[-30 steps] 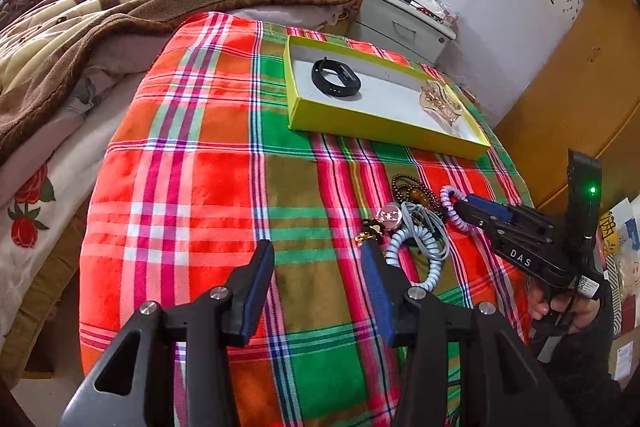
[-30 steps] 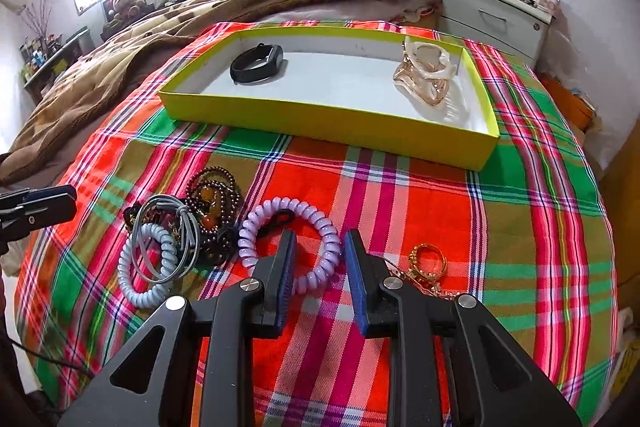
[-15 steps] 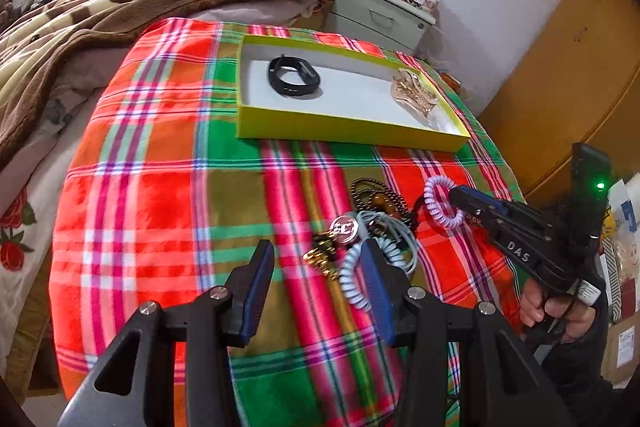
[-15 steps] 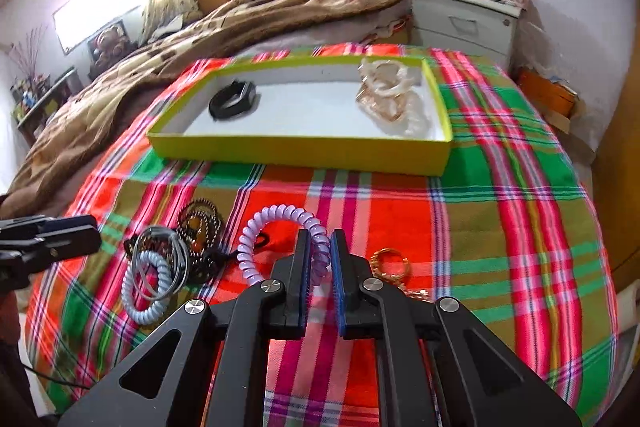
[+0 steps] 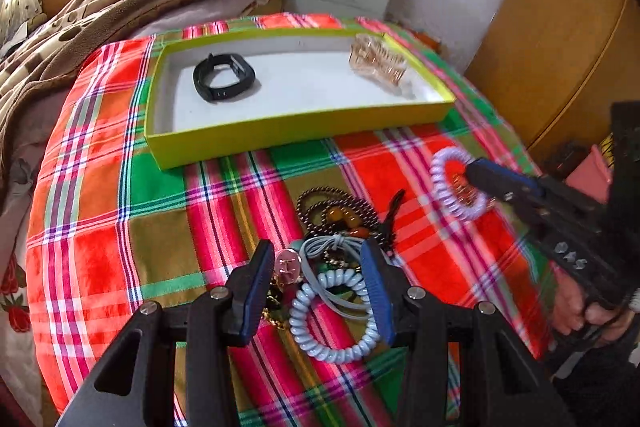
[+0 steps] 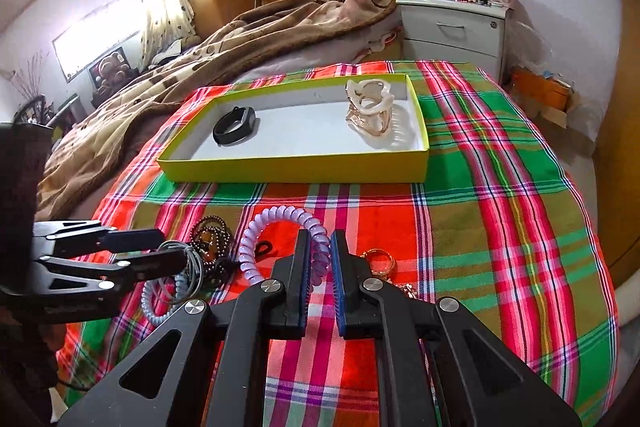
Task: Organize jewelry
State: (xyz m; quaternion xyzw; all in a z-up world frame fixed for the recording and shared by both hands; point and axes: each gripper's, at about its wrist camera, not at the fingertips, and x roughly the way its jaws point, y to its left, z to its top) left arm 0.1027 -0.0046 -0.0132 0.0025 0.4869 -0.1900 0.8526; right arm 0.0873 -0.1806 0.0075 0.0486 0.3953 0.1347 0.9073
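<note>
My right gripper (image 6: 320,247) is shut on a purple spiral hair tie (image 6: 276,219) and holds it above the plaid cloth; it also shows in the left wrist view (image 5: 454,187). My left gripper (image 5: 316,267) is open over a pile with a light blue spiral tie (image 5: 332,319), grey cords, a pink charm (image 5: 288,263) and a brown bead bracelet (image 5: 340,211). A yellow-green tray (image 5: 280,135) beyond holds a black band (image 5: 222,77) and a clear hair claw (image 5: 376,61). A gold ring (image 6: 380,261) lies by my right gripper.
The plaid cloth (image 6: 500,207) covers a round table. A bed with a brown blanket (image 6: 240,39) lies behind and left. A white nightstand (image 6: 452,27) stands at the back. Wooden cabinets (image 5: 560,27) stand to the right.
My right gripper shut on the purple spiral tie and lifted it off the cloth. My left gripper moved forward and right, over the pile of ties and beads.
</note>
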